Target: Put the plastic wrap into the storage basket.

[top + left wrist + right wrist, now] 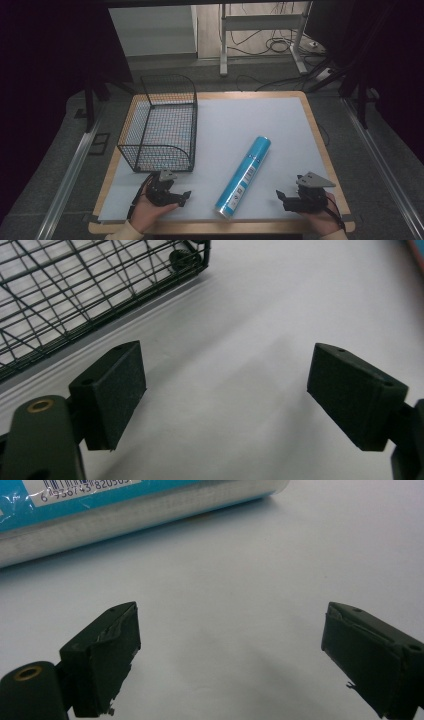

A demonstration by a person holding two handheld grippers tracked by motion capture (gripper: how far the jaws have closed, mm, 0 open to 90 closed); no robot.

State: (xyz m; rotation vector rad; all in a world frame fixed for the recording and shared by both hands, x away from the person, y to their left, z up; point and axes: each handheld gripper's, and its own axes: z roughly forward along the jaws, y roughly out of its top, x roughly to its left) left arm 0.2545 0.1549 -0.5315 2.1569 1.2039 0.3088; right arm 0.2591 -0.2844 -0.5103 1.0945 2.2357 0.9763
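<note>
A long blue and silver tube (243, 176) lies slantwise on the white table top, its near end towards the front edge. A black wire basket (161, 125) stands empty at the left. My left gripper (180, 196) rests near the front edge, just below the basket's near wall, jaws wide apart with nothing between them (227, 392). My right gripper (281, 198) sits at the front right, to the right of the tube's near end, open and empty (230, 652). The tube (125, 510) crosses the top of the right gripper view. The basket's corner (75, 295) fills the upper left of the left gripper view.
The white mat (225, 125) lies on a wooden table (320, 150) with a bare rim. Behind the table stand a white desk frame (260, 30) and loose cables on the floor. Metal rails (70, 175) run along both sides.
</note>
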